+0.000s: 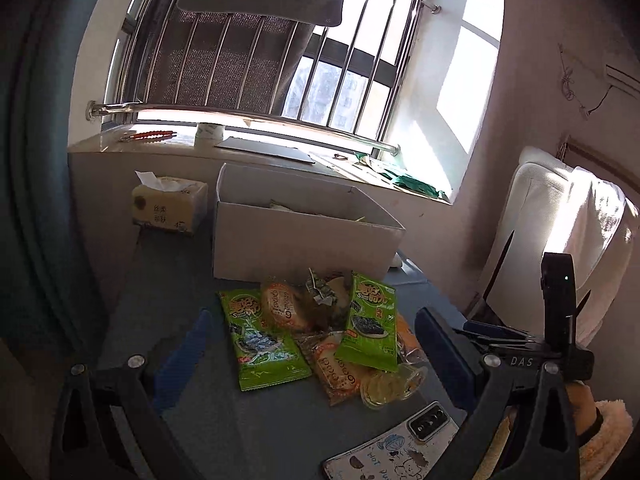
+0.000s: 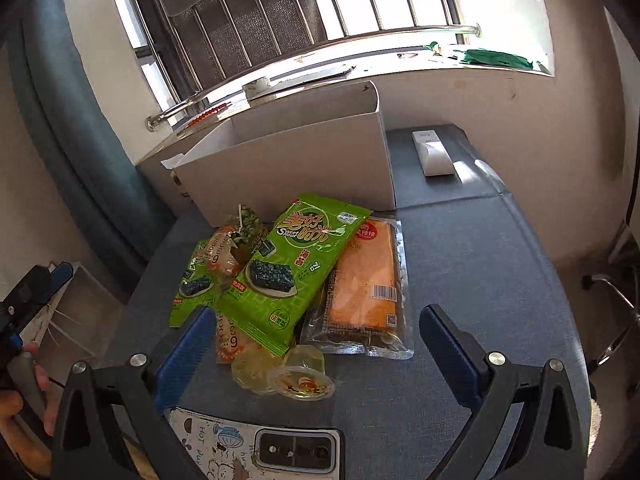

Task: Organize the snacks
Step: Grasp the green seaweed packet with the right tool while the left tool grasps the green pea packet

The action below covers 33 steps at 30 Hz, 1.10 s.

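A blue-grey table (image 2: 480, 280) is standing against a sunlit windowsill (image 1: 248, 152) with metal bars behind it. The pile of snacks (image 2: 296, 276) is lying near the table's middle, just in front of an open white box (image 2: 288, 160): two green seaweed packets (image 1: 370, 320), round pastries in clear wrap (image 1: 280, 308), an orange cake in clear wrap (image 2: 364, 284) and clear jelly cups (image 2: 300, 384) at the near edge, overlapping one another. The table to the right of the pile is lying bare as far as a white remote (image 2: 430, 154) near the far corner.

The left gripper (image 1: 312, 344) is hovering above the pile, jaws spread wide and holding nothing. The right gripper (image 2: 316, 336) is likewise gaping wide and empty, its blue fingers (image 2: 188, 348) flanking the pile's near end.

A phone in a cartoon case (image 2: 256, 448) is lying at the near edge. A tissue pack (image 1: 170, 204) is sitting left of the box.
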Motion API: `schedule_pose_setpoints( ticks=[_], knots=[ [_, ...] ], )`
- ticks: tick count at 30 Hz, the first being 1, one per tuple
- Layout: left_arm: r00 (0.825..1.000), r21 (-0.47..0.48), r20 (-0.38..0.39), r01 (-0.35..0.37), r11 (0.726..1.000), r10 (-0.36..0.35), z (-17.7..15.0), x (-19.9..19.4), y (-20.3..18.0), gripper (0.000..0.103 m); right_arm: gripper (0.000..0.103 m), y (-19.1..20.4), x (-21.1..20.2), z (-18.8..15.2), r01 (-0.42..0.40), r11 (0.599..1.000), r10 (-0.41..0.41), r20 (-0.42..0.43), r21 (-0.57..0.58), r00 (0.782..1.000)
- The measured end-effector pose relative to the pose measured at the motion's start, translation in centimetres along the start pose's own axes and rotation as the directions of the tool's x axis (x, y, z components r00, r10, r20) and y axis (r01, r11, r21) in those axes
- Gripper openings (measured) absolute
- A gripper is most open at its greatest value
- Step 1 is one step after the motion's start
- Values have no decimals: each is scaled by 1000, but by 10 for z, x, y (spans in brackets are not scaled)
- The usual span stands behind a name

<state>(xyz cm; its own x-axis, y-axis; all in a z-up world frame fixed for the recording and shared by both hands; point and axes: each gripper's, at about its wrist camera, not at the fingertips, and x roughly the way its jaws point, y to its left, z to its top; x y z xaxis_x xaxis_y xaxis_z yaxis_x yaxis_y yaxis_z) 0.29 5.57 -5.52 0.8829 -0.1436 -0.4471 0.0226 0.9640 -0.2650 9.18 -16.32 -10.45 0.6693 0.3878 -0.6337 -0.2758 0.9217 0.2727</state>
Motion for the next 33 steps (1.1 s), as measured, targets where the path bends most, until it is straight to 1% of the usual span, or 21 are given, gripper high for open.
schedule_pose_setpoints(
  ticks=[5,8,10,12,14,16,19,21,23,24,26,27,29,30,31,33],
  knots=[
    [1000,10,-1,26,1000,-26,-9,1,-1,103,103,11,7,3,54,998,-54,-2,-17,999],
    [999,13,-10,35,999,-35,-11,3,-1,103,103,17,19,10,55,998,-55,-18,-18,998],
    [1000,23,-9,29,999,-29,-14,4,-3,103,103,22,33,17,46,998,-47,-50,-38,998],
    [1000,30,-15,16,999,-16,-17,5,-4,103,103,27,52,24,74,996,-79,-99,-57,992],
    [1000,26,-22,2,1000,-2,-20,6,-4,103,103,30,66,31,74,996,-80,-119,-53,990],
    [999,22,-36,14,1000,-13,-23,7,-4,103,103,32,82,38,68,997,-73,-141,-41,987],
    [999,40,-47,-11,999,13,-27,8,-5,103,103,37,102,46,110,993,-117,-163,-50,980],
    [998,33,-54,-16,999,17,-30,9,-2,103,103,42,115,47,123,989,-135,-192,-77,972],
    [998,19,-64,-16,1000,17,-31,11,2,103,103,43,128,45,167,981,-185,-230,-96,955],
    [997,16,-69,-22,1000,23,-31,12,4,103,98,44,130,44,187,976,-209,-220,-114,953],
    [996,12,-76,-39,999,39,-32,12,7,103,73,47,123,40,254,955,-279,-170,-154,945],
    [996,7,-80,-39,999,39,-32,13,9,103,69,45,118,40,257,955,-279,-156,-147,948],
    [995,-11,-91,-39,999,37,-32,17,12,103,64,37,109,40,185,977,-202,-164,-110,966],
    [995,-15,-98,-32,999,31,-31,20,12,103,62,34,103,40,173,980,-187,-152,-102,971],
    [994,-11,-103,-27,1000,26,-31,23,12,103,62,30,96,40,156,984,-168,-141,-89,976],
    [992,24,-119,-38,999,41,-28,30,9,103,62,22,75,40,102,993,-107,-102,-53,989]
  ],
)
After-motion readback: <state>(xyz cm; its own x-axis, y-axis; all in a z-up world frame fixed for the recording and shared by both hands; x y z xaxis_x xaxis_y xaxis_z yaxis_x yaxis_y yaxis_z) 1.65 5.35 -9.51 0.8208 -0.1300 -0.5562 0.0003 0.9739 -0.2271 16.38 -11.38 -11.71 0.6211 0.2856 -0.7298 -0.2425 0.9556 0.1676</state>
